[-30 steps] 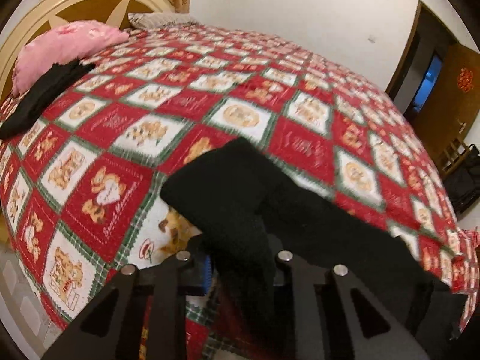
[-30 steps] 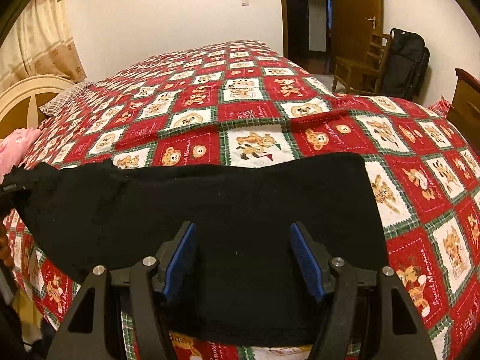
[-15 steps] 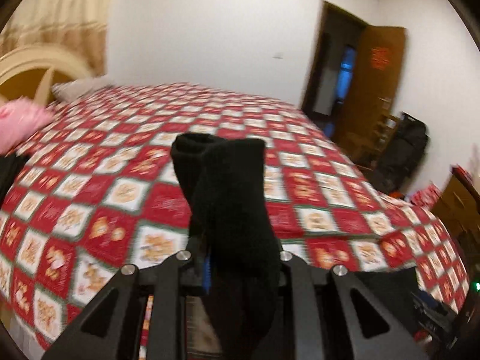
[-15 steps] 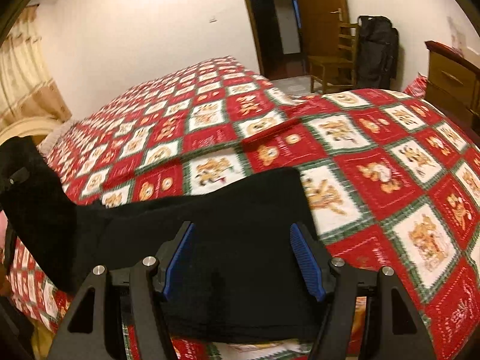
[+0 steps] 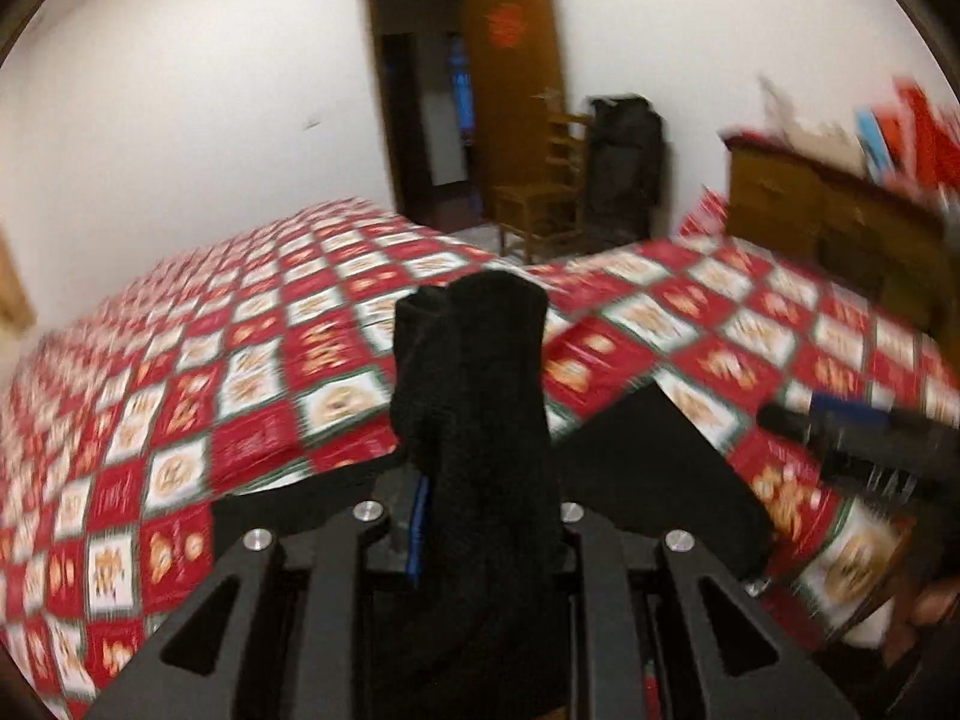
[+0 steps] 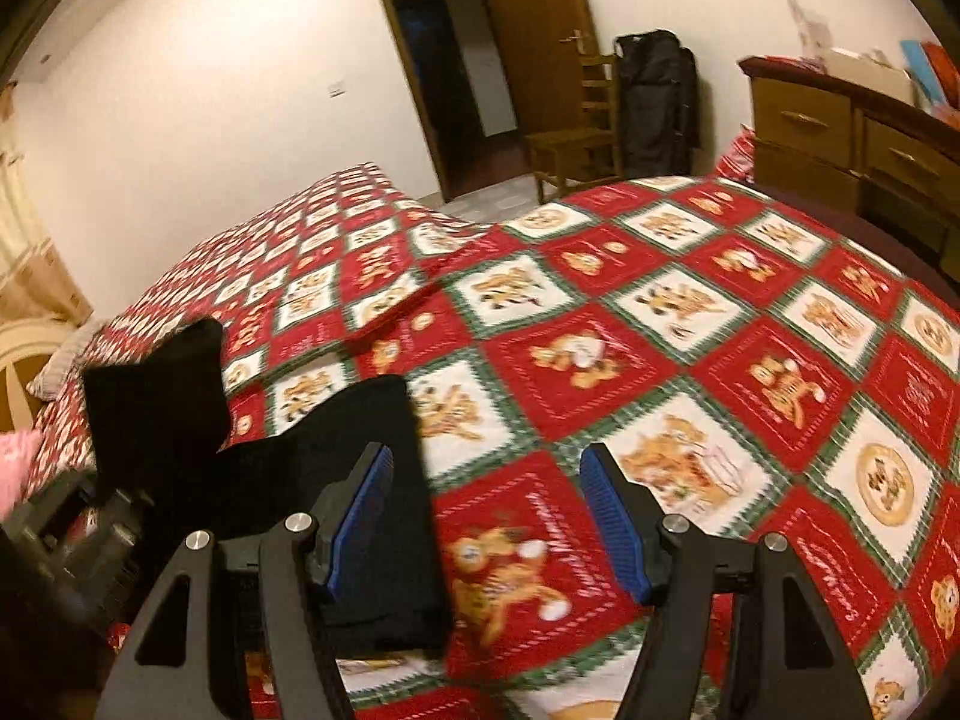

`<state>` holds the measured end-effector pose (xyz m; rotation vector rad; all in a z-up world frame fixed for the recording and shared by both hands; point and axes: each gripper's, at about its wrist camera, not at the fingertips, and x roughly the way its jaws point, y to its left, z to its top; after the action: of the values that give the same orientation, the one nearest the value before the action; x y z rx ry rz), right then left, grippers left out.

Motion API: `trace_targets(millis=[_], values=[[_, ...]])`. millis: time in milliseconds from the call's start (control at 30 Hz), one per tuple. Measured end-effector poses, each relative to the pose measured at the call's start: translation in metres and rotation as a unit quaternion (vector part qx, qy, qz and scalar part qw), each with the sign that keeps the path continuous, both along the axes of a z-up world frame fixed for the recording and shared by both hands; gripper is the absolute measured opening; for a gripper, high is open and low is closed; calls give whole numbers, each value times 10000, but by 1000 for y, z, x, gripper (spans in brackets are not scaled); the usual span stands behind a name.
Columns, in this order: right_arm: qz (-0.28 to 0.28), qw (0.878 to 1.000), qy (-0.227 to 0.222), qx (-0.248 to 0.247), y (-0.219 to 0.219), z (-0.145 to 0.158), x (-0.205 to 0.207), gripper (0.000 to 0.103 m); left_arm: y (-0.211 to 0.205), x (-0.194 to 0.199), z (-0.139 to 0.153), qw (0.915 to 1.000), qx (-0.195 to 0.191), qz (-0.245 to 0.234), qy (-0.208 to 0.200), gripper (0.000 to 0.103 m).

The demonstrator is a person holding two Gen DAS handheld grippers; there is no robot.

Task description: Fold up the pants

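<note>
The black pants (image 5: 480,396) lie on the red patchwork quilt (image 5: 180,408). My left gripper (image 5: 486,516) is shut on one end of the pants and holds it lifted, with a bunch of fabric standing up past the fingers. In the right wrist view that lifted end rises at the left, and the rest of the pants (image 6: 384,492) lies flat under the left blue pad (image 6: 360,510). My right gripper (image 6: 486,516) is open and empty, just above the quilt (image 6: 690,360) beside the pants' right edge. It also shows blurred at the right of the left wrist view (image 5: 864,432).
A wooden dresser (image 6: 852,132) stands past the bed's right side. A wooden chair (image 6: 576,144) and a black bag (image 6: 657,102) stand by the open door (image 6: 528,30). A headboard and pink pillow (image 6: 18,450) are at the far left.
My left gripper has lifted its end of the pants and swung it right, toward my right gripper. My right gripper has shifted right, off the pants and over the bare quilt.
</note>
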<state>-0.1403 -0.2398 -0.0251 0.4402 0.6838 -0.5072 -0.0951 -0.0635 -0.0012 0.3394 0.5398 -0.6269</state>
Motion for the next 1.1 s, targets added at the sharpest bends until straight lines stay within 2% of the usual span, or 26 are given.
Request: trace_targets(millis=[167, 267, 400, 500, 533, 600, 667, 733, 767, 833, 933, 1000, 1100], values=[[17, 10000, -15, 37, -1, -2, -2, 67, -30, -8, -29, 9977, 568, -378, 15, 22], [53, 10000, 1, 8, 0, -2, -1, 67, -38, -12, -40, 9959, 741, -516, 112, 23], [0, 10000, -18, 18, -4, -1, -2, 66, -42, -14, -53, 9916, 1042, -699, 328, 31], [6, 9999, -115, 87, -9, 4, -4, 66, -39, -29, -52, 9843, 1359, -1126, 47, 51], [85, 9996, -210, 164, -10, 7, -5, 66, -34, -33, -48, 9823, 1363, -1287, -19, 62], [332, 9976, -457, 411, -9, 11, -3, 66, -17, -38, -34, 9809, 1157, -1565, 45, 71], [630, 9935, -624, 718, -4, 11, 4, 66, 4, -41, -16, 9794, 913, -1794, 153, 89], [1017, 9877, -643, 1000, 7, 4, 18, 66, 25, -41, 0, 9803, 708, -1841, 59, 96], [1154, 9865, -568, 1014, 15, -1, 25, 66, 37, -40, 9, 9820, 571, -1803, -1, 96], [1339, 9867, -319, 866, 31, -13, 41, 66, 59, -22, 22, 9901, 275, -1378, 50, 97], [1427, 9863, 31, 823, 45, -29, 56, 66, 76, 16, 21, 9986, 59, -333, 401, 99], [1527, 9848, 91, 824, 51, -32, 59, 66, 91, 46, 9, 9940, -42, 512, 969, 98], [1620, 9838, 247, 725, 59, -35, 61, 66, 109, 71, -13, 9775, -205, 1305, 1643, 98]])
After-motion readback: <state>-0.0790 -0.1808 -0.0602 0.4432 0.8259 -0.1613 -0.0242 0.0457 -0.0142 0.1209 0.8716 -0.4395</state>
